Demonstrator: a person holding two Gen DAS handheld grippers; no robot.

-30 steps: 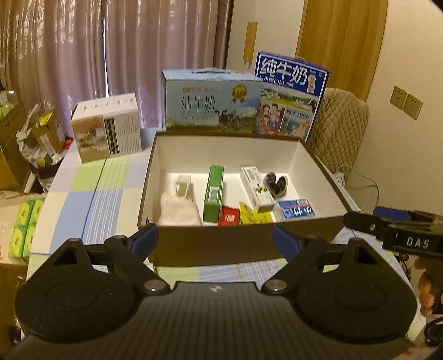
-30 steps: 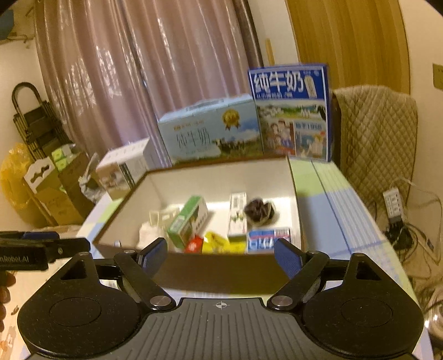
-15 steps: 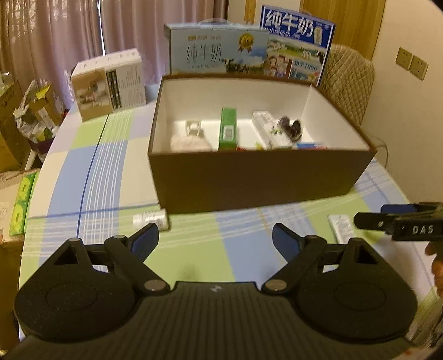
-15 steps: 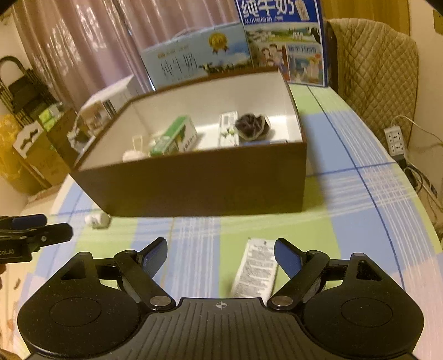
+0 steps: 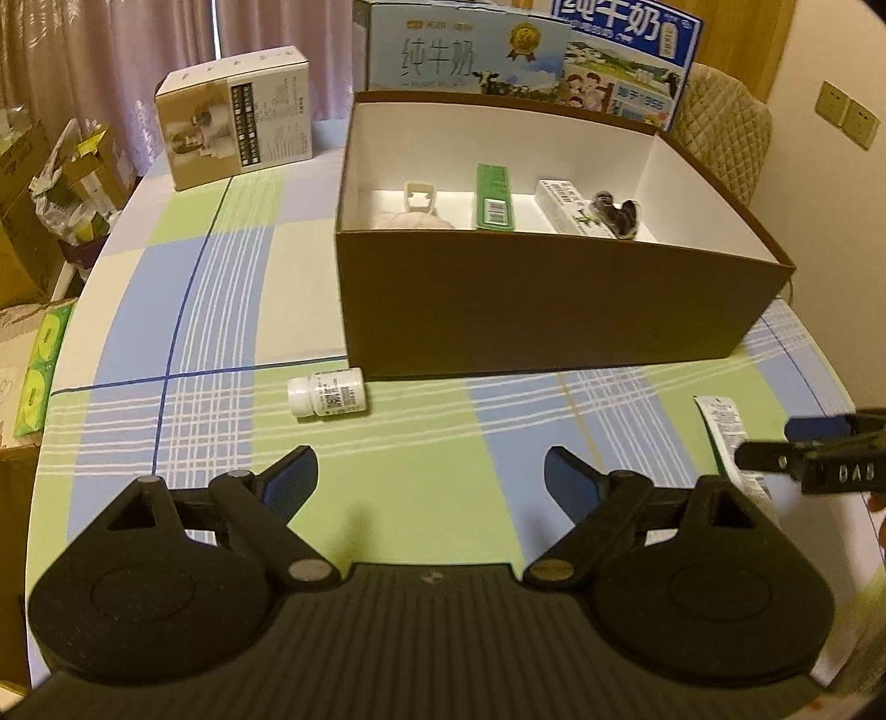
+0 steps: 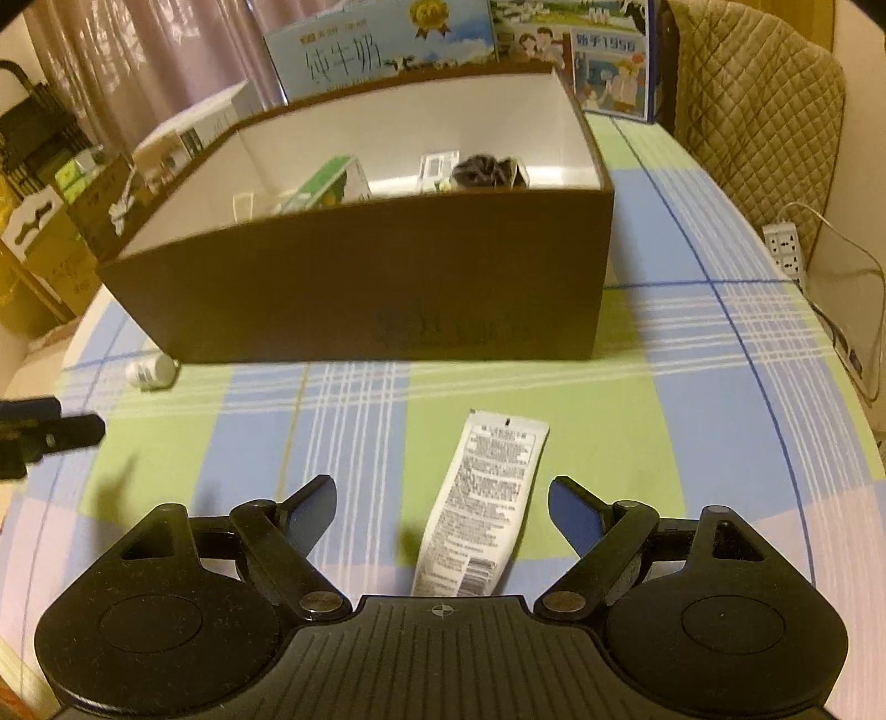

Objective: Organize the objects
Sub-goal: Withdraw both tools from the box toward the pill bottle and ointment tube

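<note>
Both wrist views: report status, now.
Left gripper open, empty, short of the white bottle. Right gripper open, straddling the white tube. Both lie outside the brown box. Nothing in the way.

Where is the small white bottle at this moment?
In the left wrist view the white bottle lies on its side on the checked tablecloth, just in front of the brown box's near left corner, ahead of the open left gripper.

Beyond the brown box, my left view reads "纯牛奶" on the pale blue milk carton (image 5: 465, 52) and again on the darker blue carton (image 5: 626, 61). My right tongs (image 5: 775, 446) carry "DAS". Tube (image 6: 482, 498) print is illegible.
</note>
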